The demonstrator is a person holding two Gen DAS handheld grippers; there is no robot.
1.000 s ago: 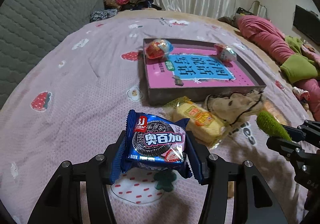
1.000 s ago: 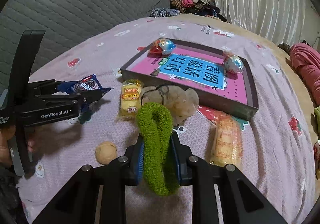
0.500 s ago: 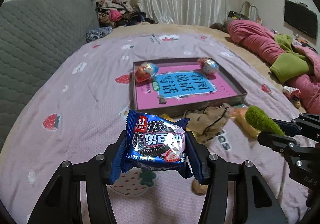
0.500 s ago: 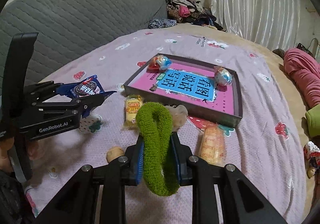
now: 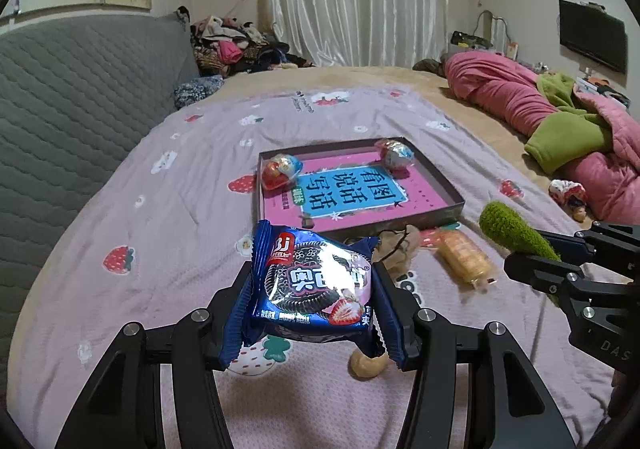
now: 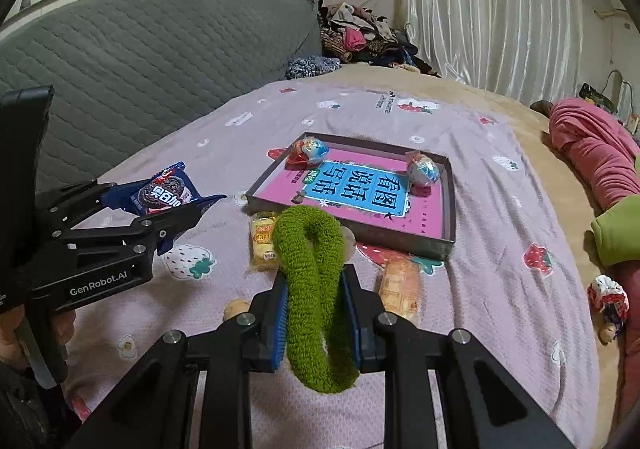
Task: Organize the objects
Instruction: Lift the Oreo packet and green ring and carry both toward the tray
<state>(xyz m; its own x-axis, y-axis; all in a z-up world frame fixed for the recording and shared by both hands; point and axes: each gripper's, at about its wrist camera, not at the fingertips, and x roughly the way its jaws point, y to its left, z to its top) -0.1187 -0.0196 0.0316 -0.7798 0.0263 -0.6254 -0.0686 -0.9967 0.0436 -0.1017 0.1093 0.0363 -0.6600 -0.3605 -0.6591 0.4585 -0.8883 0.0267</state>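
We see a blue cookie packet [image 5: 314, 287] with a dark sandwich cookie and a strawberry printed on it, held up above the bedsheet, its face tilted toward us. A green fuzzy loop [image 6: 314, 281] of towel-like cloth stands almost upright, folded on itself. A shallow grey tray [image 5: 434, 173] lies flat on the sheet, with a pink and blue book cover inside. Two foil-wrapped eggs [image 5: 280, 171] sit in its far corners. Just before the tray lie a yellow snack pack [image 6: 263, 239], an orange biscuit roll [image 5: 464, 257] and a small round bun [image 5: 366, 365].

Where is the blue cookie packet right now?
The blue cookie packet is clamped in the left gripper, lifted above the bedspread, short of the grey tray.
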